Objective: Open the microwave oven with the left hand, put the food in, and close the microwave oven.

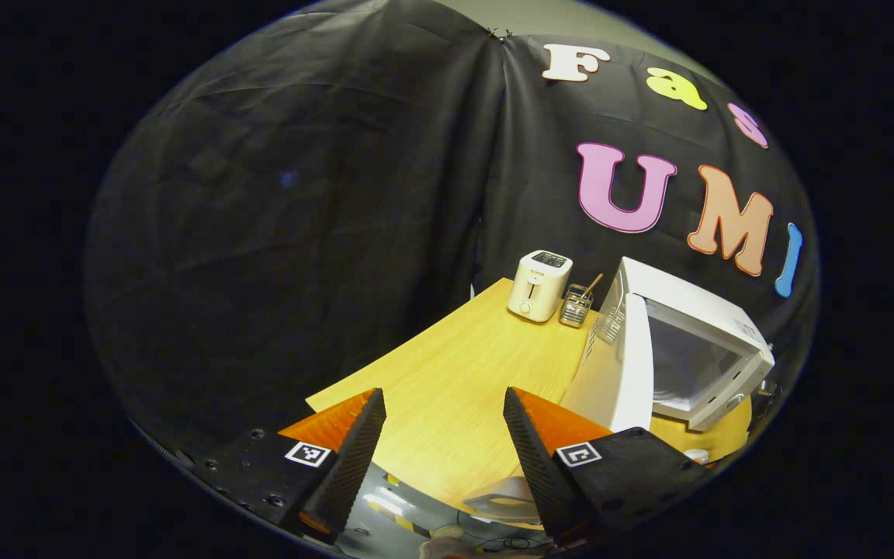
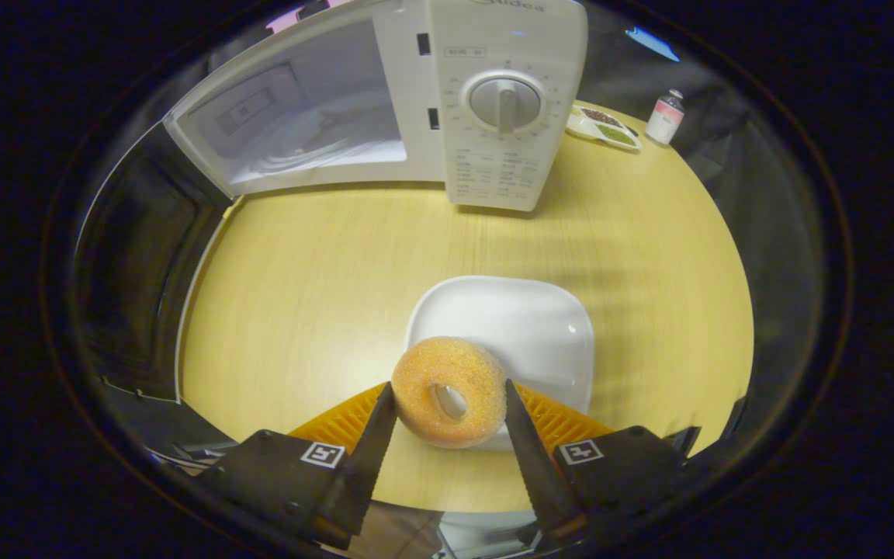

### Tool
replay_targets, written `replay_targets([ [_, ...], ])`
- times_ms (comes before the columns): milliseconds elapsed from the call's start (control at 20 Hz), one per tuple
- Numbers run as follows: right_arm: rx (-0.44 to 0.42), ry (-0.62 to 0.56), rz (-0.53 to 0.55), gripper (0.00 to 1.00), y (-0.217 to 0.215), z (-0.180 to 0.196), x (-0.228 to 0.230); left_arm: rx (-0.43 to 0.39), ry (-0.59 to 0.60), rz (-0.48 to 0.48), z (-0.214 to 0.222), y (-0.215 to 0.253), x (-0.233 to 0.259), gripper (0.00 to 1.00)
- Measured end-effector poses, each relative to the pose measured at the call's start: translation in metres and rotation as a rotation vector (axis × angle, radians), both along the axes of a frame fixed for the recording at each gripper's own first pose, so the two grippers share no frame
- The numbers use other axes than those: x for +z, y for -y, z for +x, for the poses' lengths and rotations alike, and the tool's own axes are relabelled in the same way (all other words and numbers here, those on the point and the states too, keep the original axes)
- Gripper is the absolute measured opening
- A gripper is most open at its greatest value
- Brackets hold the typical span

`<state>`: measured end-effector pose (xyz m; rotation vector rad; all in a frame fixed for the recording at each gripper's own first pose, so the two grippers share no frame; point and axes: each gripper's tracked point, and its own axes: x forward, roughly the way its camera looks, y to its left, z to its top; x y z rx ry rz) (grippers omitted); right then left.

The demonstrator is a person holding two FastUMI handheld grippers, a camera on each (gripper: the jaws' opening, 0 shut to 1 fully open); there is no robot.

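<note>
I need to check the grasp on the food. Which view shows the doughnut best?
The right gripper view: the doughnut sits close up between the right gripper fingers, over the white plate. The left gripper view faces the microwave instead.

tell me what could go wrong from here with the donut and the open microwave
1. The right gripper pinches the donut only by its soft sides, so it might slip or squash on the way up.
2. The donut hangs over the plate edge; dragging could shift the plate.
3. The microwave door stands open toward the left, so a wide swing could knock it.
</note>
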<state>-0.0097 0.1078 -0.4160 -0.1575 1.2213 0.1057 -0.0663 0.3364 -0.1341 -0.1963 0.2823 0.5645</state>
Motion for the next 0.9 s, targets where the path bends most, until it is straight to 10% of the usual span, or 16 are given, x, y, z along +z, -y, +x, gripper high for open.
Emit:
replay_targets([
  [550,-0.158,0.065,0.431,0.84,-0.164,0.01,0.037,-0.168,-0.021,0.009,0.037,-0.015,-0.007,0.9],
  [900,-0.43,0.242,0.596,0.84,-0.209,0.078,0.056,-0.251,-0.024,-0.001,0.057,-0.01,-0.011,0.9],
])
